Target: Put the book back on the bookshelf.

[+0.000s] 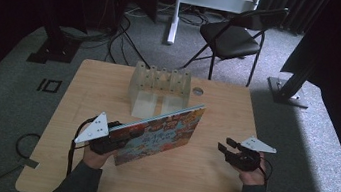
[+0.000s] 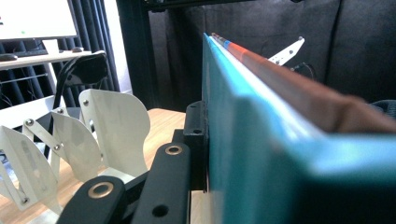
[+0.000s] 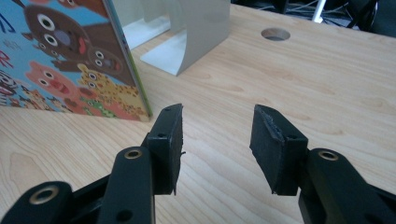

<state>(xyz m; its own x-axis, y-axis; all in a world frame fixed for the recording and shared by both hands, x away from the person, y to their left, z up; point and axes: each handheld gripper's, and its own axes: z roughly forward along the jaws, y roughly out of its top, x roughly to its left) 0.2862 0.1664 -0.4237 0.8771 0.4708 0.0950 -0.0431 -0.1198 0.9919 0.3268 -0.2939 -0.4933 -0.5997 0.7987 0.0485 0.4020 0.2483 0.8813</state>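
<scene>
A colourful picture book (image 1: 163, 133) stands on edge on the wooden table (image 1: 197, 180), tilted, its cover with cartoon animals facing the person. My left gripper (image 1: 125, 135) is shut on the book's left end; in the left gripper view the teal cover (image 2: 261, 140) presses against one black finger (image 2: 194, 121) and hides the other jaw. My right gripper (image 1: 224, 146) hovers low over the table to the right of the book, open, with nothing between its pads (image 3: 217, 140). The book's corner (image 3: 70, 60) stands just ahead and left of it.
A pale slotted book rack (image 1: 159, 87) stands behind the book at the table's far middle, its fins (image 2: 112, 130) close to my left gripper. A round hole (image 1: 198, 91) lies in the tabletop beside the rack. A black folding chair (image 1: 232, 36) sits beyond the table.
</scene>
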